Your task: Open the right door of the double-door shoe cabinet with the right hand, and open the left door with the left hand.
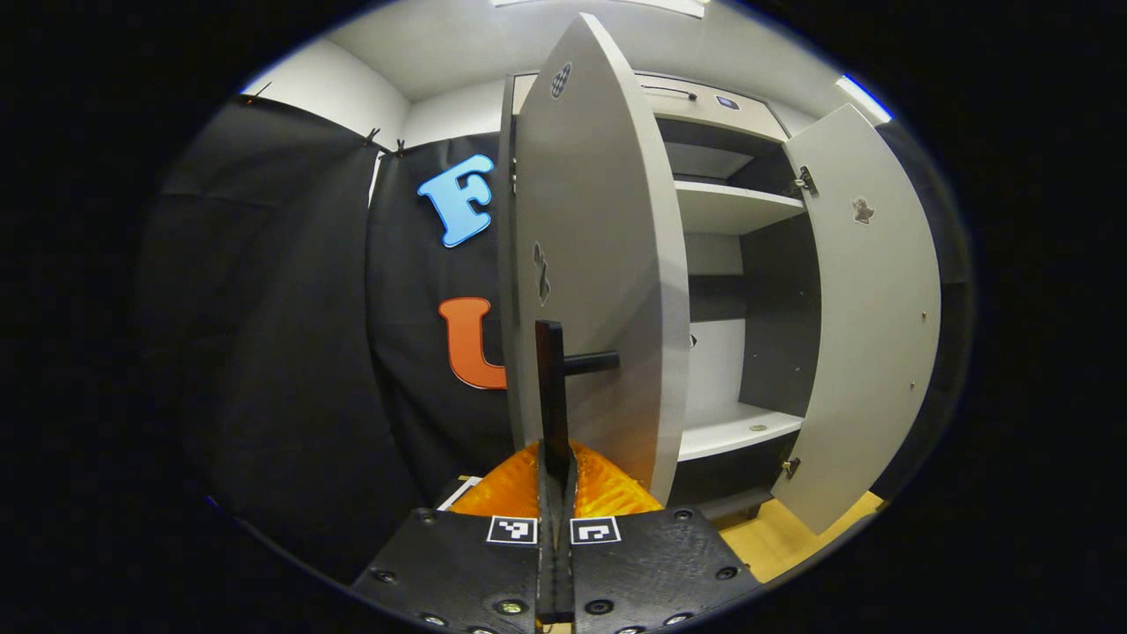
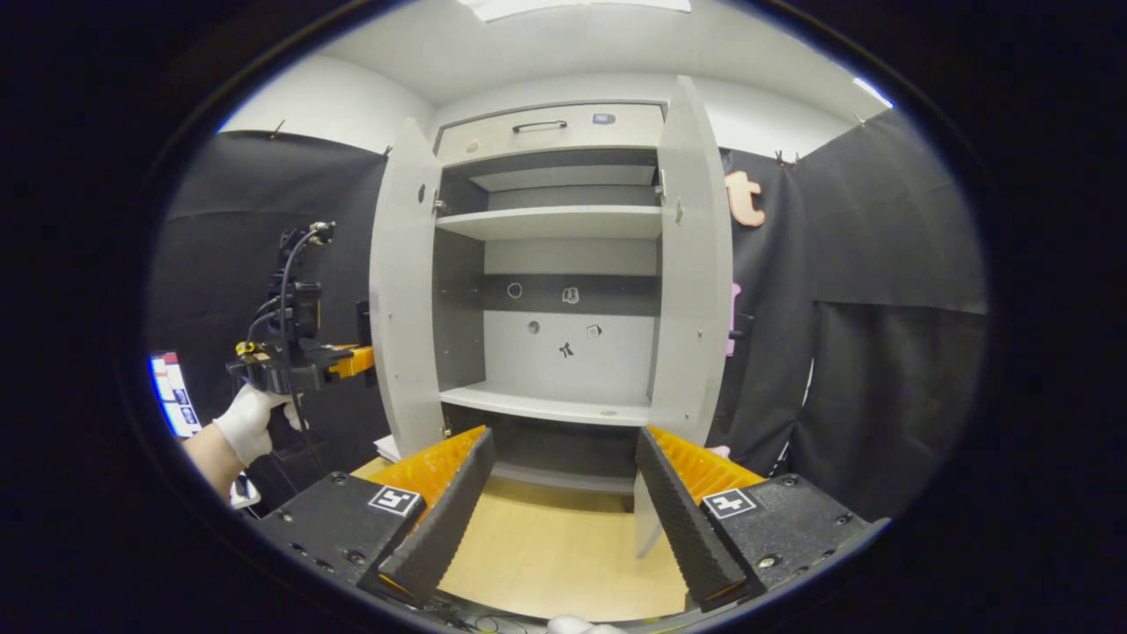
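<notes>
Grey laminate shoe cabinet (image 2: 563,264) stands with both doors swung out, shelves exposed, wooden floor (image 2: 563,546) in front of it.

Left gripper view: the left tool (image 1: 555,480) has its fingers together, clamped on the black bar handle (image 1: 551,387) of the left door (image 1: 599,264). That door is seen nearly edge-on, its free edge pointing toward the camera, black cloth wall close on its outer side. The right door (image 1: 867,317) stands open well apart, with the cabinet interior between the two.

Right gripper view: the right tool (image 2: 563,502) has its fingers spread wide apart, holding nothing, facing the open interior. It hangs above the floor, clear of both doors, the right door's lower edge near its right finger. A gloved hand (image 2: 249,423) holds the left tool at the left door's outer face.
</notes>
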{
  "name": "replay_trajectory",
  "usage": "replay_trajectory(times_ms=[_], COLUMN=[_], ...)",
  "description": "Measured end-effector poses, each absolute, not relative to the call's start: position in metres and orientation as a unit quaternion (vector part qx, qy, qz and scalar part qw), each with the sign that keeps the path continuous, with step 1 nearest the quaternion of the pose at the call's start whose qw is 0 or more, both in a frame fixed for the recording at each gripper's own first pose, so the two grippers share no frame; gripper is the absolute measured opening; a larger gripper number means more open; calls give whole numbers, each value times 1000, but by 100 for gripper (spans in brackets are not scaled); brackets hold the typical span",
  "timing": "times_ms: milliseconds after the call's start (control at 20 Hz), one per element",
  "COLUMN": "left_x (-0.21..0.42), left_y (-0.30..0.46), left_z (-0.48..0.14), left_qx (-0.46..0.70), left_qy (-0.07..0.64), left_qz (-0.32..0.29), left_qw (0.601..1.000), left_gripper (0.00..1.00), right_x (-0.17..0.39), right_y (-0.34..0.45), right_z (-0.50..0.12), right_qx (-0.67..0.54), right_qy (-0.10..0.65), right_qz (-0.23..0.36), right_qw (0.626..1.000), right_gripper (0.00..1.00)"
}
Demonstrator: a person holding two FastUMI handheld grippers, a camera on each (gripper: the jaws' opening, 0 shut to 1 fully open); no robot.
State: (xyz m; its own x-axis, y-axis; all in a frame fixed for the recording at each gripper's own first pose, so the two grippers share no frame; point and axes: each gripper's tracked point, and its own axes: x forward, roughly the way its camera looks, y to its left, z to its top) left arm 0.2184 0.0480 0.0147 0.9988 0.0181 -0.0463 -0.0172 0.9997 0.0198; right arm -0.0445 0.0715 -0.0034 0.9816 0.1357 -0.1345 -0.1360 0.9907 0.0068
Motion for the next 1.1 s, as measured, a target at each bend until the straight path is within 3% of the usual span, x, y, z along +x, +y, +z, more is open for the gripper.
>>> replay_trajectory(times_ms=[50,100,150,300,350,400,850,900,950,1100], left_x=[218,216,216,219,217,219,220,220,220,219], left_y=[53,58,63,82,87,88,107,107,106,106], left_z=[15,15,15,13,12,12,12,12,12,13], left_qx=[9,6,4,8,-3,-17,-21,-22,-20,-17], left_qy=[23,22,20,19,18,15,7,6,6,10], left_qz=[13,15,15,23,20,12,-28,-30,-29,-28], left_qw=[1000,1000,1000,1000,1000,1000,999,999,999,999], left_gripper=[8,8,0,0,9,0,0,9,0,0], right_x=[-44,-43,-42,-40,-39,-40,-37,-38,-39,-39], right_y=[73,76,79,87,90,93,109,110,112,115], right_z=[-3,-3,-2,-1,-2,-2,2,2,3,3], right_qx=[0,0,0,-3,-3,-3,-15,-16,-16,-12], right_qy=[67,67,66,65,66,66,67,65,65,66], right_qz=[69,71,73,78,80,83,84,84,86,89], right_qw=[995,995,995,995,995,994,994,994,994,994], right_gripper=[100,100,100,100,100,100,100,100,100,100])
